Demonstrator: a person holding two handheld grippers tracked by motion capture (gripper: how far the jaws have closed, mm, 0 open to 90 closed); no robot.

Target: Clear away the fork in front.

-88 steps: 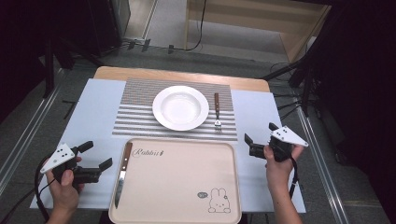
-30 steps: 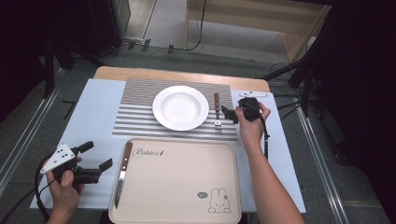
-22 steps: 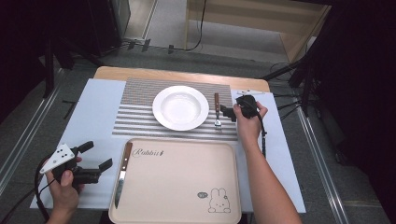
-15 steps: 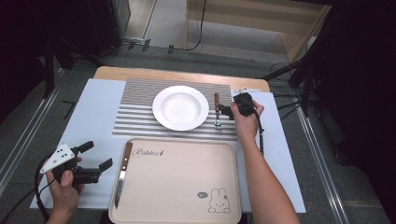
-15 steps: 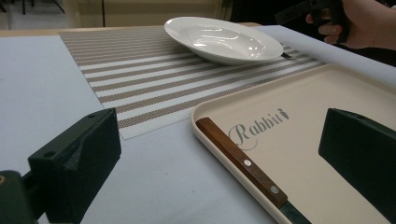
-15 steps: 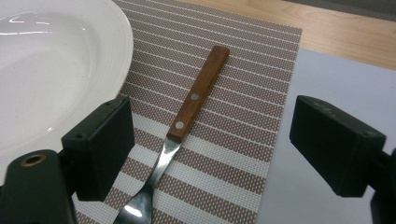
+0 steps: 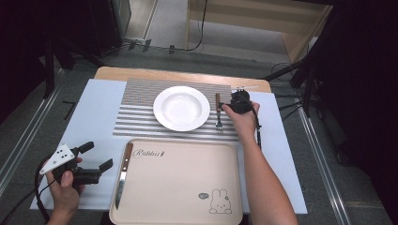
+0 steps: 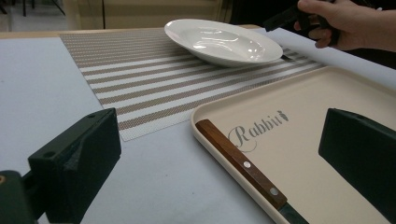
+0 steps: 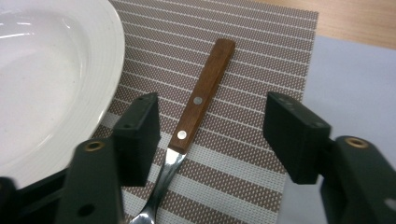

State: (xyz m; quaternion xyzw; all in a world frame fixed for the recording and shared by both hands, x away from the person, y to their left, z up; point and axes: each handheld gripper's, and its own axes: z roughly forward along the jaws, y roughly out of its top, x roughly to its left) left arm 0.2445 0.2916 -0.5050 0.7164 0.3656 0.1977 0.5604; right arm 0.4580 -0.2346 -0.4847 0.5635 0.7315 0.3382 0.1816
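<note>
A fork with a wooden handle lies on the striped placemat just right of the white plate. My right gripper is open, low over the fork, one jaw on each side of the handle and neither touching it. A wooden-handled knife lies along the left edge of the beige tray. My left gripper is open and holds nothing, left of the tray near the knife handle.
The placemat and tray rest on a pale sheet over the wooden table. In the left gripper view the plate stands beyond the tray, with the other hand behind it. Dark floor and rails surround the table.
My right gripper has travelled forward and left from the table's right side to the fork and now straddles its handle. The left gripper has stayed put.
</note>
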